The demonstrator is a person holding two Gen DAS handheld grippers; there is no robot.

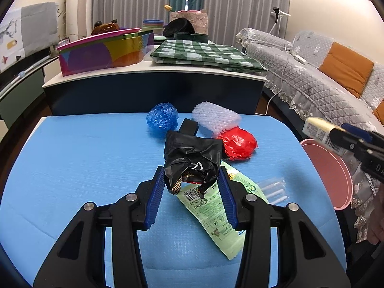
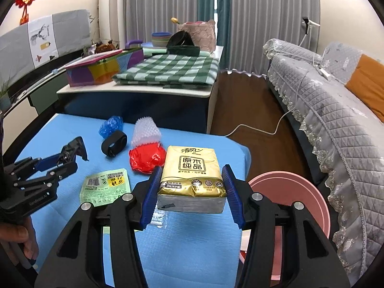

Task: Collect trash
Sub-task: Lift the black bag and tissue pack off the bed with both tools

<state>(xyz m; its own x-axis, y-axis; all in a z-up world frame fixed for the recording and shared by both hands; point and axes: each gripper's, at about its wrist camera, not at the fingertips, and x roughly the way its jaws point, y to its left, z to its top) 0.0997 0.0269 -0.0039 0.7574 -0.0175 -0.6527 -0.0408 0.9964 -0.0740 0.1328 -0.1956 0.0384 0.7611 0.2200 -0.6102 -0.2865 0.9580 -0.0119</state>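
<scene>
Black crumpled bag (image 1: 192,160) clamped in left gripper (image 1: 191,180). Right gripper (image 2: 190,182) grips gold tissue pack (image 2: 192,175); pink bin (image 2: 300,201) just right, probably lower.

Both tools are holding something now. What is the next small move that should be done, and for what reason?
Probably carry the right tool sideways to the right until the gold tissue pack it grips hangs over the pink bin, then release it. The pack is already lifted off the blue table, and the bin stands just beside the table's right edge. The left tool, gripping the black bag, can follow.
</scene>
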